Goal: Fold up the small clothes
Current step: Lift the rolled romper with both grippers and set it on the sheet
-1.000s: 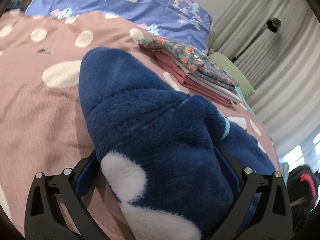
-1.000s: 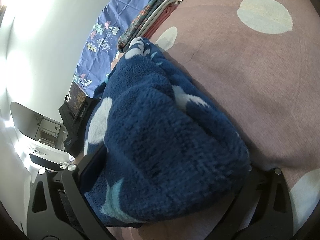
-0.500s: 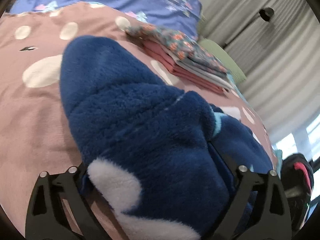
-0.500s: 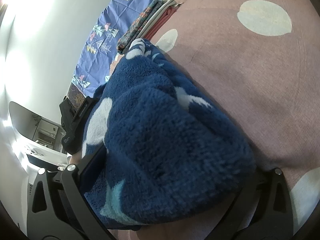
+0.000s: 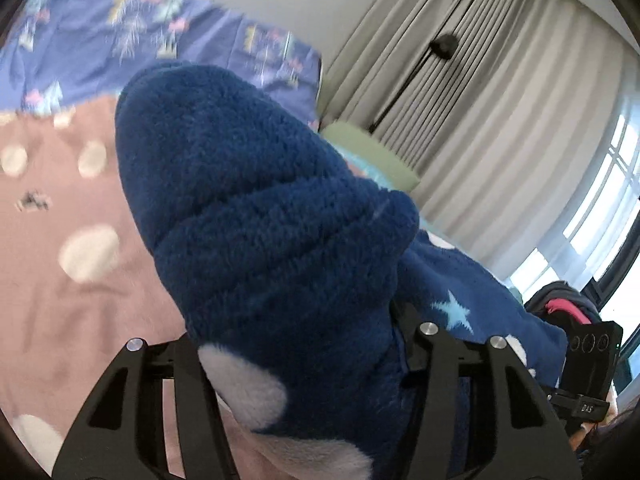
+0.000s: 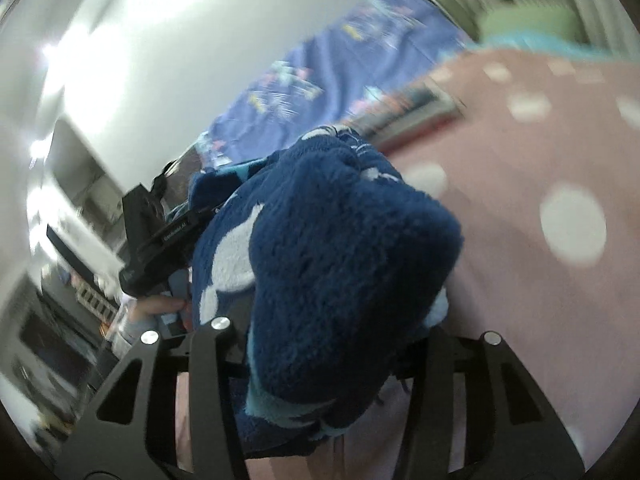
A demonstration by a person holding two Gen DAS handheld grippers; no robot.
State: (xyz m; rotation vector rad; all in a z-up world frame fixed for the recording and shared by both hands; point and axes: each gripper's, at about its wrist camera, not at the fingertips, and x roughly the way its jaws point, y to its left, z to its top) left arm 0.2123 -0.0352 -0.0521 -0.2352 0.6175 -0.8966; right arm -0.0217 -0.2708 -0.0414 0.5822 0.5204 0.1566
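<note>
A thick blue fleece garment (image 5: 272, 216) with white patches was bunched between the jaws of the left hand-held gripper (image 5: 304, 360), which were closing on it, above a pink spotted bed (image 5: 60, 312). Its other end sat likewise in the right hand-held gripper (image 6: 324, 356), jaws closing on the fleece. The garment's length ran between the two grippers, each equally near its own end.

You see a navy fleece garment (image 5: 272, 216) with white patches and a pale blue star. The bed's cover (image 5: 52, 280) is dusty pink with cream dots. Behind it lie a violet-blue printed sheet (image 5: 100, 40), a green cushion (image 5: 372, 156), and beige curtains (image 5: 500, 100).
</note>
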